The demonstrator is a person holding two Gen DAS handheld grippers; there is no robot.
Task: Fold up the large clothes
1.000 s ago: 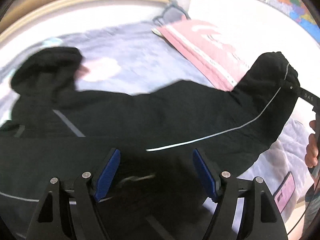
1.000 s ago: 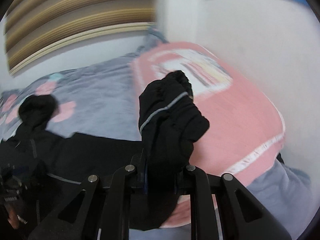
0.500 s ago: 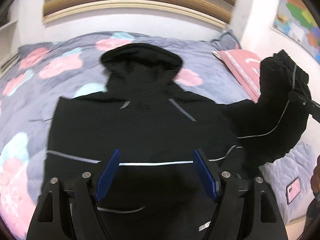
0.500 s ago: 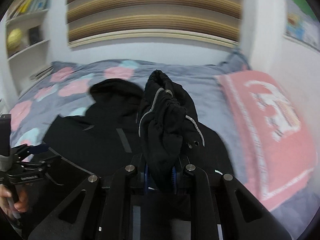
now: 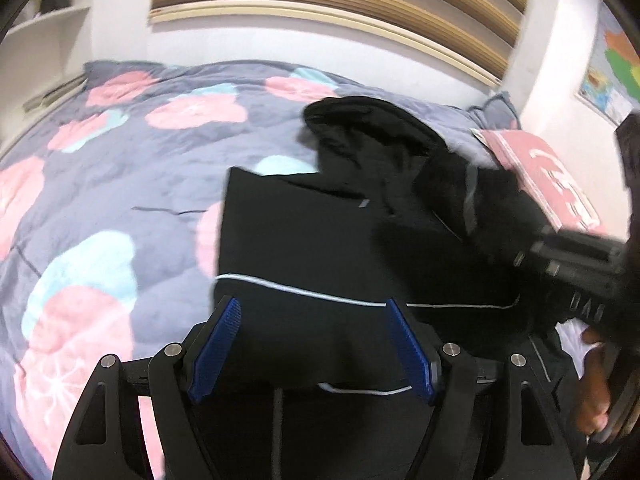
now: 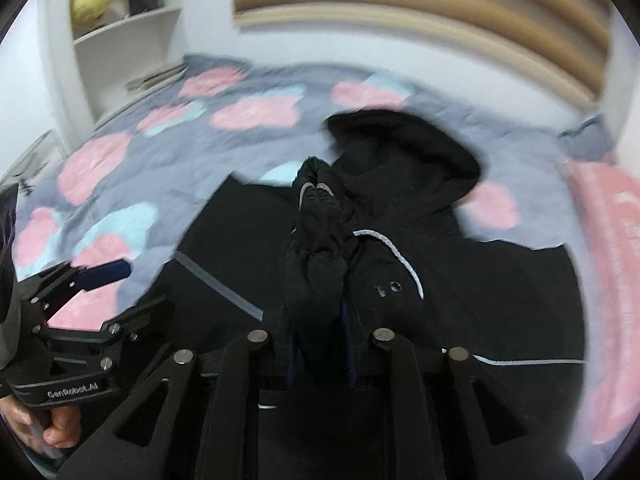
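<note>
A black hooded jacket [image 5: 320,248] with thin white piping lies spread on the bed, hood [image 5: 360,120] toward the headboard. My left gripper [image 5: 312,344] is open and empty, hovering over the jacket's lower body. My right gripper [image 6: 320,320] is shut on the bunched black sleeve [image 6: 316,248] and holds it up over the middle of the jacket [image 6: 480,300]. The right gripper also shows in the left wrist view [image 5: 572,268] at the right; the left one shows at the left of the right wrist view [image 6: 80,292].
The bed is covered by a grey quilt [image 5: 120,184] with pink and blue flowers. A pink pillow [image 5: 548,176] lies at the right by the wall. White shelves [image 6: 120,40] stand at the left. A striped headboard [image 5: 320,4] is behind.
My right gripper has carried the sleeve from over the pink pillow leftward across the jacket's body. My left gripper's view has swung left and the jacket now sits right of centre.
</note>
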